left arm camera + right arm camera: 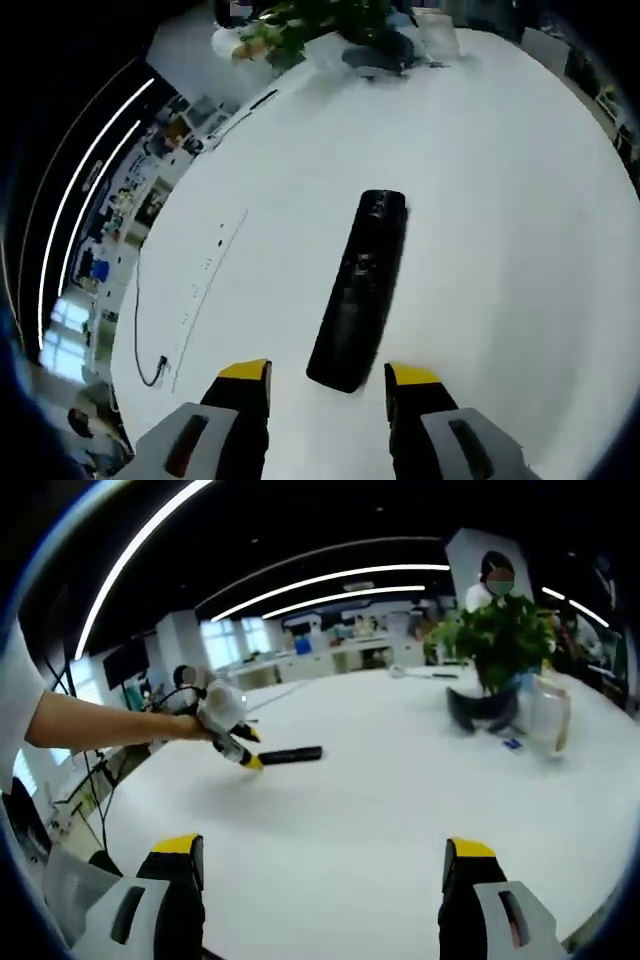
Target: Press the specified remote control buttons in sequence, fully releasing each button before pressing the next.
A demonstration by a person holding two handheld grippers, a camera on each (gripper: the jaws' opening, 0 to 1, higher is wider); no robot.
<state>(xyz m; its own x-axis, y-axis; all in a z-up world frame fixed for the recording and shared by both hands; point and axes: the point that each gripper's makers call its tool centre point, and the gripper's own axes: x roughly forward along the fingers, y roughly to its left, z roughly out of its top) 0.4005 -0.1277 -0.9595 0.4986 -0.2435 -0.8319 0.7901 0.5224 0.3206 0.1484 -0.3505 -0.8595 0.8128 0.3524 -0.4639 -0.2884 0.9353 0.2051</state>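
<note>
A long black remote control (360, 288) lies flat on the white table (500, 200), its near end just ahead of my left gripper (328, 378). That gripper stands open, its yellow-tipped jaws on either side of the remote's near end and not touching it. In the right gripper view the same remote (291, 754) lies far off on the table, with the left gripper (245, 750) held by a person's arm (100, 725) right beside it. My right gripper (322, 860) hangs open over bare table, far from the remote, nothing between its fingers.
A potted green plant (500, 640) stands at the far side of the table beside a dark object (480, 710) and a clear container (548, 715). A thin black cable (150, 340) runs along the table's left edge. A person (495, 575) stands behind the plant.
</note>
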